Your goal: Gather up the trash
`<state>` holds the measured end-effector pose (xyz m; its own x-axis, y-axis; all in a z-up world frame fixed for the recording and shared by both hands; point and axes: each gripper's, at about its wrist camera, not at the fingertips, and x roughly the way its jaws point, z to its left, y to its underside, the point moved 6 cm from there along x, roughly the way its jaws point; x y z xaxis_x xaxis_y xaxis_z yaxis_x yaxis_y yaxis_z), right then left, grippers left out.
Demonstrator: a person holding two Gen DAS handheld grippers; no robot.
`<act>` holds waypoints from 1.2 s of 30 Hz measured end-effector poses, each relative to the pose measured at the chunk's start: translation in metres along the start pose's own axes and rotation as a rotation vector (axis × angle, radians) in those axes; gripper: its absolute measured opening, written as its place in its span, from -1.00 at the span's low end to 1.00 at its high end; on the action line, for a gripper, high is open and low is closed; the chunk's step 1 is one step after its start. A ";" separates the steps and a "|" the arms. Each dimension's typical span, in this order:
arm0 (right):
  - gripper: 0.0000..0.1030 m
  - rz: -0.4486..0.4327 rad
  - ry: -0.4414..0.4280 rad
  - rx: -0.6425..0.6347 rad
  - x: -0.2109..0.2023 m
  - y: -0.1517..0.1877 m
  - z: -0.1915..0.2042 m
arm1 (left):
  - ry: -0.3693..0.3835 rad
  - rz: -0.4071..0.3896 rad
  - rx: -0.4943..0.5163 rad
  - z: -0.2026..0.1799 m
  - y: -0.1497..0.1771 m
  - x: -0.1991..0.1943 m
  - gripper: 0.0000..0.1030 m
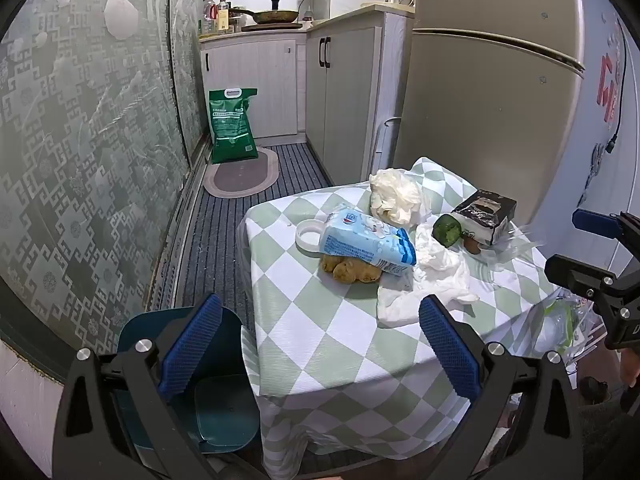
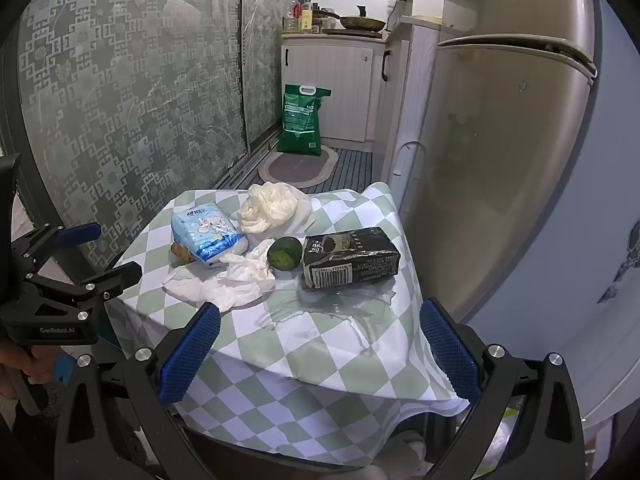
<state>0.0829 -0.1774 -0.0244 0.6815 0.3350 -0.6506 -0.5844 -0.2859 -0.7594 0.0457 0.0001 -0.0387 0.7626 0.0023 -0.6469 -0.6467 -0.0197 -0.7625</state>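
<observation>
Trash lies on a small table with a green-white checked cloth (image 1: pixel 320 332) (image 2: pixel 320 344). There is a blue-white packet (image 1: pixel 368 242) (image 2: pixel 204 236) resting on a brown ginger-like lump (image 1: pixel 350 271) (image 2: pixel 182 254), crumpled white tissue (image 1: pixel 432 276) (image 2: pixel 224 284), a white plastic bag (image 1: pixel 394 196) (image 2: pixel 268 206), a green round fruit (image 1: pixel 448 230) (image 2: pixel 285 257), a black carton (image 1: pixel 482 216) (image 2: pixel 350 258) and clear plastic film (image 2: pixel 332 308). My left gripper (image 1: pixel 320 344) is open and empty before the table's near left corner. My right gripper (image 2: pixel 320 348) is open and empty over the near edge.
A teal bin (image 1: pixel 188 380) stands on the floor left of the table. A white lid (image 1: pixel 309 235) lies by the packet. A fridge (image 2: pixel 500 140) stands close on the right, a patterned glass door (image 1: pixel 80 160) on the left. A green sack (image 1: pixel 233 124) stands further down the aisle.
</observation>
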 end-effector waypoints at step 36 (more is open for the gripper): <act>0.95 -0.007 0.007 -0.006 -0.002 -0.003 -0.001 | -0.002 -0.006 0.002 0.000 -0.003 -0.001 0.96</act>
<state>0.0835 -0.1786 -0.0210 0.6883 0.3310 -0.6455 -0.5772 -0.2892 -0.7637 0.0469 -0.0002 -0.0355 0.7666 0.0043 -0.6421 -0.6419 -0.0175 -0.7666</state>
